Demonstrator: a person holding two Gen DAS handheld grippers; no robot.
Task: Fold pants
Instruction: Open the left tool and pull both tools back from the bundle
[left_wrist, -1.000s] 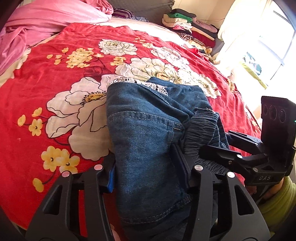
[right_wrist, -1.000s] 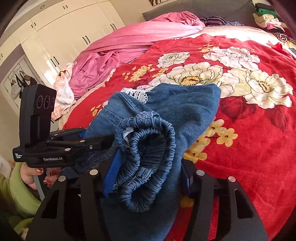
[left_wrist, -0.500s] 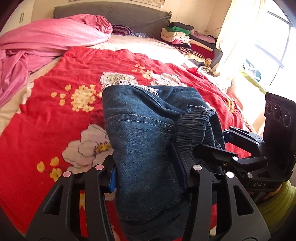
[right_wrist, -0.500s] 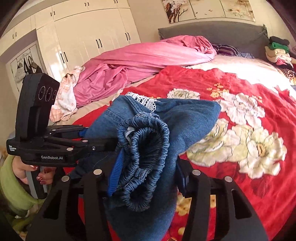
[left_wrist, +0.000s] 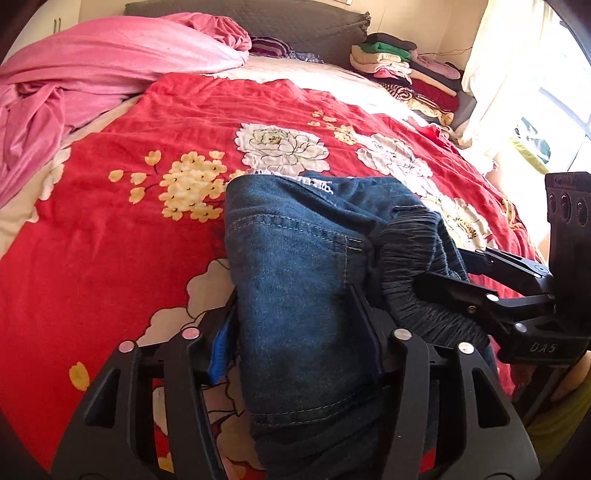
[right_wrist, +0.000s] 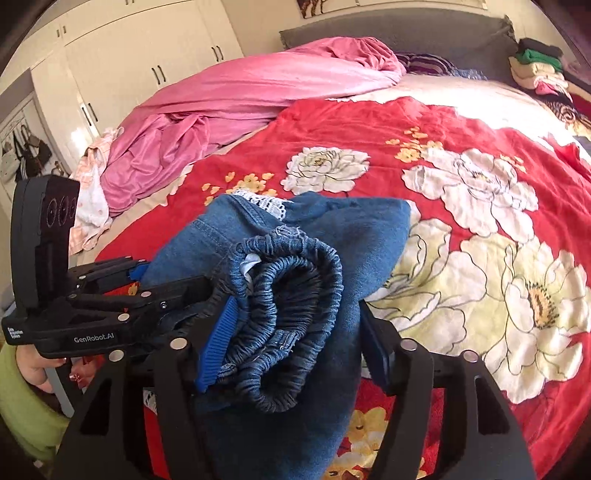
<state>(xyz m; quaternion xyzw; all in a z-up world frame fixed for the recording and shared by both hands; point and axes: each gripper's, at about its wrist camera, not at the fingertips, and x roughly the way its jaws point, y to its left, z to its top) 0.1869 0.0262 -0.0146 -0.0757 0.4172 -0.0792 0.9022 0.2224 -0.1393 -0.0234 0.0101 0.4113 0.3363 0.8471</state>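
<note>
Both the left gripper (left_wrist: 299, 325) and right gripper (right_wrist: 291, 332) jaws have just been opening, folded dark blue denim pants (left_wrist: 303, 266) sitting loosely between them over the red floral bedspread (left_wrist: 110, 240).

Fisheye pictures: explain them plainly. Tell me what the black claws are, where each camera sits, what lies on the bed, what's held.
No robot: a person holds a hand-held gripper in each hand, each carrying a camera that looks forward along it. One picture is from the left hand-held gripper, the other from the right hand-held gripper. Folded blue jeans sit between both pairs of jaws, which have just been opening. Underneath lies a red floral bedspread; behind, a pink sheet and stacked clothes.
</note>
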